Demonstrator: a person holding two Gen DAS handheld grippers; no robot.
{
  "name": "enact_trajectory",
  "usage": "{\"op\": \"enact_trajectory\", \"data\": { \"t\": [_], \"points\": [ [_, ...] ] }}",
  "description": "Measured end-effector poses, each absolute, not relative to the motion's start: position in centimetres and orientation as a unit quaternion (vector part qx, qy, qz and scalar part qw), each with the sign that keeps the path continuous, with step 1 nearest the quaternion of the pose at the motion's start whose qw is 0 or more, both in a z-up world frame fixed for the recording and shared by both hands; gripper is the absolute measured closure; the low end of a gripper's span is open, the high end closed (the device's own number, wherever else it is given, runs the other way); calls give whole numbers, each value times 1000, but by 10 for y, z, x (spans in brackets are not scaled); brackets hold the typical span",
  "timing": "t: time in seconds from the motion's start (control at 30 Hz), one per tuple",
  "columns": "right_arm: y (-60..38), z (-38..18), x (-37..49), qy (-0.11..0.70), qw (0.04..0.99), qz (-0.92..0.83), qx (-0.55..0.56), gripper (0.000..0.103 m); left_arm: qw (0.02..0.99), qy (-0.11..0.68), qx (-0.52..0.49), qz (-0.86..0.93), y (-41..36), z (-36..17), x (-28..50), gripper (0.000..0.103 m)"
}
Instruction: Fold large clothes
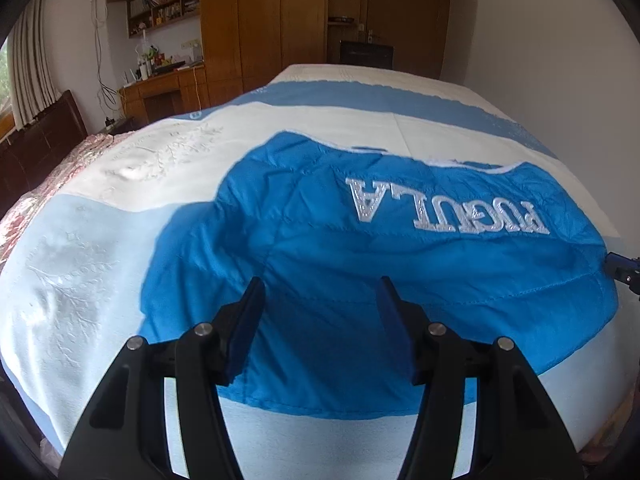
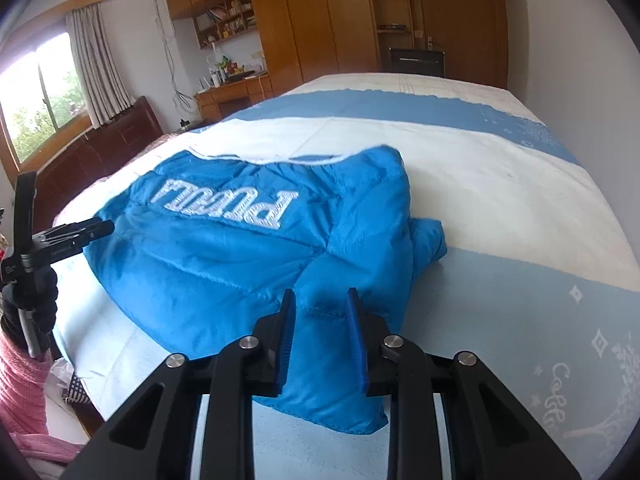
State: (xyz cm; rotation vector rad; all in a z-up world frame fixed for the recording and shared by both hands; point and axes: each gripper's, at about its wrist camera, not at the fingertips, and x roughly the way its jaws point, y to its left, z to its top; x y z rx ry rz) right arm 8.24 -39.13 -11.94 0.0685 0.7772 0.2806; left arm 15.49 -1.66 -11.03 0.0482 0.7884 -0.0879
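Blue quilted jacket (image 1: 360, 264), white lettering upside down across its back, lying folded on a bed (image 1: 100, 240) covered by a pale blue and white striped spread. Seen from the left wrist: left hand-held gripper (image 1: 320, 292) poised above the jacket's near part, jaws well apart, nothing between the pads, cloth spread below and beyond them. Seen from the right wrist: right hand-held gripper (image 2: 322, 304) over the jacket's near right corner (image 2: 340, 380), jaws narrowed but with a clear gap, blue fabric showing between and beneath the fingers; cannot tell for sure whether any fold is pinched, pads appearing clear of the cloth. Bunched sleeve (image 2: 428, 240) sticking out at the jacket's right edge. Left device also visible at the left border of the right view, beside the jacket's far left edge. Wooden wardrobe (image 2: 320, 20) and desk (image 2: 236, 92) beyond the bed.
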Motion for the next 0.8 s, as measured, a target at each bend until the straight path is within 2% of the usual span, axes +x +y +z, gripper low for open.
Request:
{"op": "enact_trajectory", "data": {
  "t": [0.47,0.67,0.8],
  "points": [
    [-399,-165,94,412,896,140,84,82,914,403,14,-45,-13,-149,163,44],
    [-408,-160,93,413,893,147,106,82,913,405,-17,-40,-5,-136,154,45],
    [-420,-157,94,416,885,162,133,83,917,394,-58,-22,14,-117,127,39]
  ]
}}
